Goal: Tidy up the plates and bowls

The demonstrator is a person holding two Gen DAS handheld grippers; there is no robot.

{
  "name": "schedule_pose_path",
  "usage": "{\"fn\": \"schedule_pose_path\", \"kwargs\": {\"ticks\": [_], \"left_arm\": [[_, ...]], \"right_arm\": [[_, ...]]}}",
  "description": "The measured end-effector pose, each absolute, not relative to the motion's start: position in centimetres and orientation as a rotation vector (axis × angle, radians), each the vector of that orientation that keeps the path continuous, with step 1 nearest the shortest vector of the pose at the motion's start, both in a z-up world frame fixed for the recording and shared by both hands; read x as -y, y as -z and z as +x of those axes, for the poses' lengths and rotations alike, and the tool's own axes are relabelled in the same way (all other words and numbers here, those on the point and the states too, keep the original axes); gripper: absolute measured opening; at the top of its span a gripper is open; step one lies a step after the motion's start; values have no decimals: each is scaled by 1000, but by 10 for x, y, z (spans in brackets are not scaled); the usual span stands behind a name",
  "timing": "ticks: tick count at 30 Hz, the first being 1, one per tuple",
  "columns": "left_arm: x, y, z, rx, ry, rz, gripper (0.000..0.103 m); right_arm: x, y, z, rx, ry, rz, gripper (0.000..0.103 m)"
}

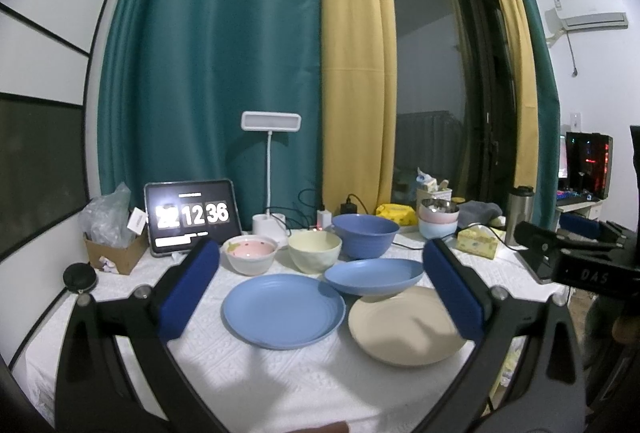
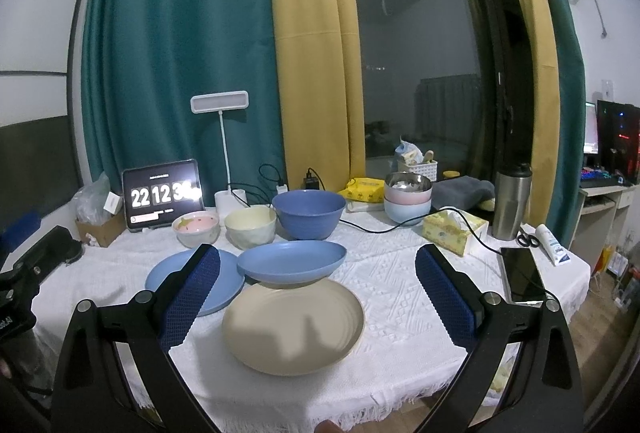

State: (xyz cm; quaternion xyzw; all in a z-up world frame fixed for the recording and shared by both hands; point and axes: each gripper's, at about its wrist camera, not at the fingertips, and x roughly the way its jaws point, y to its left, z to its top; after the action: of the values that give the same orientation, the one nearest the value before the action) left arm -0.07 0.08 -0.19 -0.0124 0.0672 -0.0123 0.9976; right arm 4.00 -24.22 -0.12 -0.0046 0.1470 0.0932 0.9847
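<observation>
Both grippers, left (image 1: 320,283) and right (image 2: 318,283), hover with fingers wide apart, holding nothing. On the desk (image 2: 400,253) a deep blue plate (image 2: 292,263) leans on the beige plate (image 2: 294,325); a careless nudge may make it slide off.

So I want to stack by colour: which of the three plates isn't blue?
The beige plate, nearest the camera; the flat blue plate and deeper blue plate sit behind it.

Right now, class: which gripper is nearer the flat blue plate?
Left. The left gripper frames the flat blue plate centrally; the right gripper sits to its right, over the beige plate.
</observation>
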Motion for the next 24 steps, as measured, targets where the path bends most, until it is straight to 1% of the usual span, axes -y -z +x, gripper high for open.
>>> {"fn": "schedule_pose_path", "kwargs": {"ticks": [15,24], "left_arm": [[-1,1,1,-137,27,-22,102],[1,2,13,-153,32,-23,102]], "right_arm": [[240,-3,43,-304,-181,-2,101],[239,4,54,-325,-177,-2,101]]}}
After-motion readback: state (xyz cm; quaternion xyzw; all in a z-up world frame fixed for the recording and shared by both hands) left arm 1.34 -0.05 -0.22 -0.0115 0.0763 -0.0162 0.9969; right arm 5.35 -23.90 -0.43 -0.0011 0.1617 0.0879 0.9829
